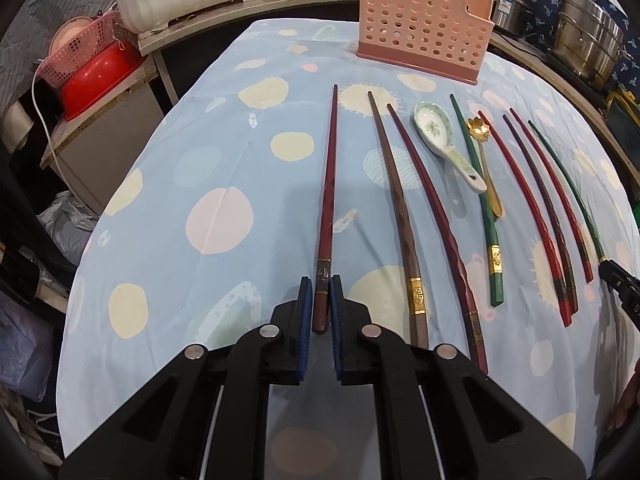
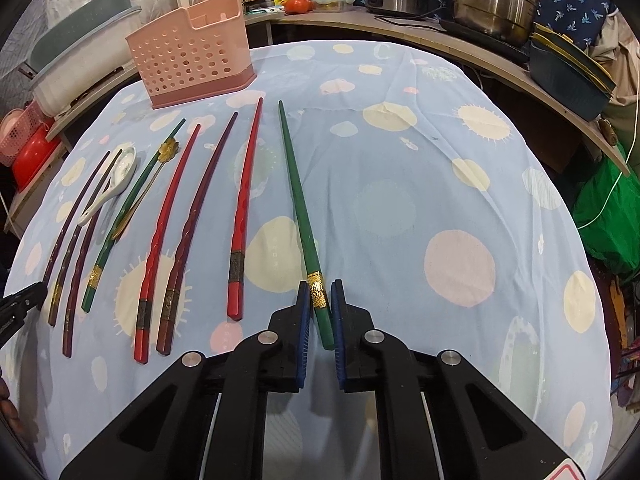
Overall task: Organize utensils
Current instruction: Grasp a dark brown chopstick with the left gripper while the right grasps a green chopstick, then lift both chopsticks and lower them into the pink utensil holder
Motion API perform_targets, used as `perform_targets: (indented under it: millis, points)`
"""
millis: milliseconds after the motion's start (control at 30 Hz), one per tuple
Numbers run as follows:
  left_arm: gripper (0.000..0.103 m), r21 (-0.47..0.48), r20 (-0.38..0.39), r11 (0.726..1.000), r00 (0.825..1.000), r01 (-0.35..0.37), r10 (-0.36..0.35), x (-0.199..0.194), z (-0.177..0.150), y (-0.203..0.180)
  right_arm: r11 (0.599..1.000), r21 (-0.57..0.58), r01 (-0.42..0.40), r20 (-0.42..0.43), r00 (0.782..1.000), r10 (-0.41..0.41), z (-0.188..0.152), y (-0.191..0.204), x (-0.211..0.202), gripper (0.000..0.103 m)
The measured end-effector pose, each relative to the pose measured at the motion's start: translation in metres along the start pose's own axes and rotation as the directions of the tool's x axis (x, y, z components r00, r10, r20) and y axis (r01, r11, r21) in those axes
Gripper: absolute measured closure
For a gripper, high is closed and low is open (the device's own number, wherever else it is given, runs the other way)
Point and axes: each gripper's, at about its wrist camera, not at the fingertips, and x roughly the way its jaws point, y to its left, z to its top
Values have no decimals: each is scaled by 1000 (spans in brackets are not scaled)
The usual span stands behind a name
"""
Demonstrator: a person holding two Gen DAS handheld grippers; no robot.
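Note:
My left gripper [image 1: 321,280] is shut on the thick end of a dark red chopstick [image 1: 329,184], which lies apart at the left of the row and points at the back. My right gripper [image 2: 320,284] is shut on the gold-banded end of a green chopstick [image 2: 296,184] at the row's right end. Between them lie several more chopsticks, such as a brown one [image 1: 394,200] and a bright red one [image 2: 244,200], plus a white ceramic spoon [image 1: 440,136] and a small gold spoon [image 1: 484,160]. A pink perforated utensil holder [image 1: 424,28] [image 2: 192,52] stands upright at the back.
The table wears a light blue spotted cloth [image 1: 224,184] [image 2: 420,152]. A red bowl with a pink basket [image 1: 100,76] sits off the left edge. Steel pots [image 2: 492,4] and bottles line a curved shelf behind. A green bag [image 2: 612,208] hangs right of the table.

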Motion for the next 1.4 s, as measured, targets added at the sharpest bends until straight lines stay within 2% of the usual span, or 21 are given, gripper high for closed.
perform_targets:
  millis: [167,300,433,467,533,833,1133,1400]
  points:
    - [93,-10,7,1000,1000,8,-8,1,1,1,1000,15,-14,-6,1000,14,1,-2,1,93]
    - [90,-23,10,999,1000,28,-28,4,4,3,1000,26,-16,-3,1000,16,2,-3,2,82]
    - [90,-11,15,999,999,34,-34,6,6,1,1000,11,-6,2,1000,6,2,0,2,81]
    - [92,-6,17,999,999,35,-35,6,5,1,1000,8,-4,3,1000,4,2,0,2,82]
    - [96,0,15,999,999,47,-47,5,4,0,1000,10,-9,1,1000,9,1,-1,2,92]
    - [96,-4,14,997,997,80,-80,-6,-1,1,1000,14,-27,11,1000,27,-2,-1,-13,95]
    - [96,3,88,995,991,104,-104,-57,4,-2,998,-17,-56,82,995,57,4,7,-62,96]
    - [96,3,186,993,975,120,-118,-110,22,-1,995,-50,-85,192,977,93,21,12,-120,96]
